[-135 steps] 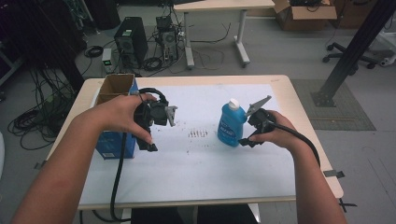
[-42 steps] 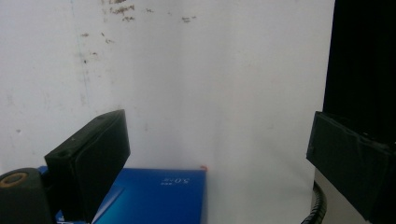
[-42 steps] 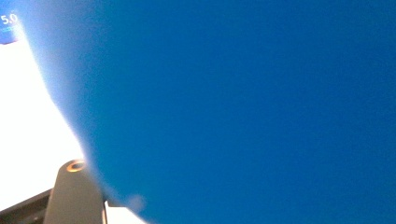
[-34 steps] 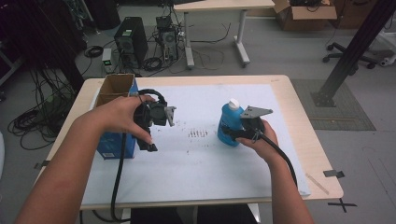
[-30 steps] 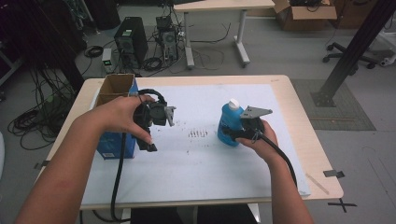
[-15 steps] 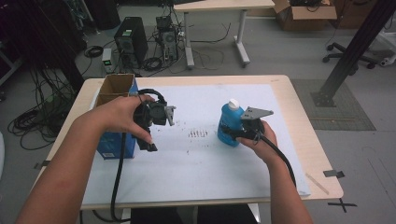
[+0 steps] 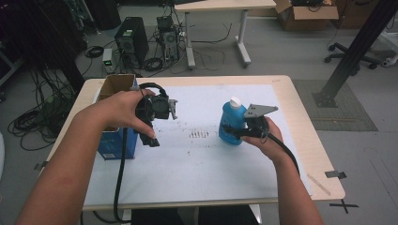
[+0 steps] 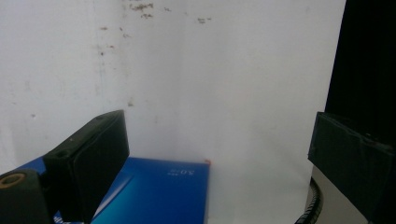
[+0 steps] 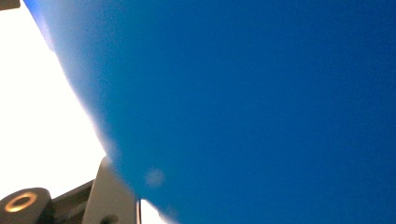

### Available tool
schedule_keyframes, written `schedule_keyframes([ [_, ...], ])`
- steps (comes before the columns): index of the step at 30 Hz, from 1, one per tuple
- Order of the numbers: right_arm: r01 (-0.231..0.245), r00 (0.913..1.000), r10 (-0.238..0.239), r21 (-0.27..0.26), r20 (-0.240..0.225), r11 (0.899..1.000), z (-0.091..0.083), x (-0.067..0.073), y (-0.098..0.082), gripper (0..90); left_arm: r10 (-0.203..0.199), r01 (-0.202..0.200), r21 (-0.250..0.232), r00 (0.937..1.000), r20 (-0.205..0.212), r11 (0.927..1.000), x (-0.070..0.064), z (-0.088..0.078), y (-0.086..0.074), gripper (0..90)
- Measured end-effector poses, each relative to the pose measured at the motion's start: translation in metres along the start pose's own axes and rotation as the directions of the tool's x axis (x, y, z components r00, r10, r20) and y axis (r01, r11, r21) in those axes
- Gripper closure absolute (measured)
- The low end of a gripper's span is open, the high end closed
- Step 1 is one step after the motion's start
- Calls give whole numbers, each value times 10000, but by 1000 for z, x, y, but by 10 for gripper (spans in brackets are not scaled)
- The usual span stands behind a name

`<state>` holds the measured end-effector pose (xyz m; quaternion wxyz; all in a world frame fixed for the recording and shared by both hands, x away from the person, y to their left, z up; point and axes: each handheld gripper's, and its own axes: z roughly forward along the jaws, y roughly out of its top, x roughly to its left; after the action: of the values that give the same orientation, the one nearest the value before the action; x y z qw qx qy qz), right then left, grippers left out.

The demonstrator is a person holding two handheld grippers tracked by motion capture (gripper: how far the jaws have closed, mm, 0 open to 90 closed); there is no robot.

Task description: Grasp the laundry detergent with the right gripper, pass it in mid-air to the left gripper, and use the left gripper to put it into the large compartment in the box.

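Blue plastic is seen close against the right gripper (image 7: 234, 131), whose jaws have just been closing and are now clamped on the lower body of the bottle (image 7: 231, 123); in the right gripper view that bottle (image 9: 261, 102) is pressed right up to the camera. The bottle is held upright on the white sheet (image 7: 202, 159), right of the table's (image 7: 300, 140) middle, with its white cap (image 7: 234, 101) still screwed on; what it contains cannot be told. The grasp is judged complete, while lifting and carrying the bottle are yet to be done. Further left, the left gripper (image 7: 157, 123) is held above the sheet with its jaws wide apart and nothing between them, as the left gripper view confirms. Just left of it a blue box (image 7: 115, 143) is stood at the sheet's left edge, its brown flaps open at the top; its inside is not visible. A destination for the bottle is suggested by this open box, though only as a judgement.
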<state>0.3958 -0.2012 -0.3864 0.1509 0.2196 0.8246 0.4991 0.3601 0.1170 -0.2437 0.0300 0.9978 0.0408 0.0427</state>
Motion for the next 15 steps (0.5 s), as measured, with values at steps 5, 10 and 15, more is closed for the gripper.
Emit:
schedule_keyframes([
  [5, 367, 9985, -366, 2, -419, 9993, -12, 0, 14, 463, -45, 46, 111, 10000, -50, 9999, 3, -11, 3, 56],
  [10, 677, 9932, -677, -38, -945, 9977, -22, 5, 24, 463, -119, 120, 170, 9999, -41, 9998, 4, -20, 3, 58],
  [15, 799, 9840, -799, -63, -1592, 9968, -28, 8, 26, 463, -238, 240, 206, 9997, -104, 9995, 6, -29, 1, 58],
])
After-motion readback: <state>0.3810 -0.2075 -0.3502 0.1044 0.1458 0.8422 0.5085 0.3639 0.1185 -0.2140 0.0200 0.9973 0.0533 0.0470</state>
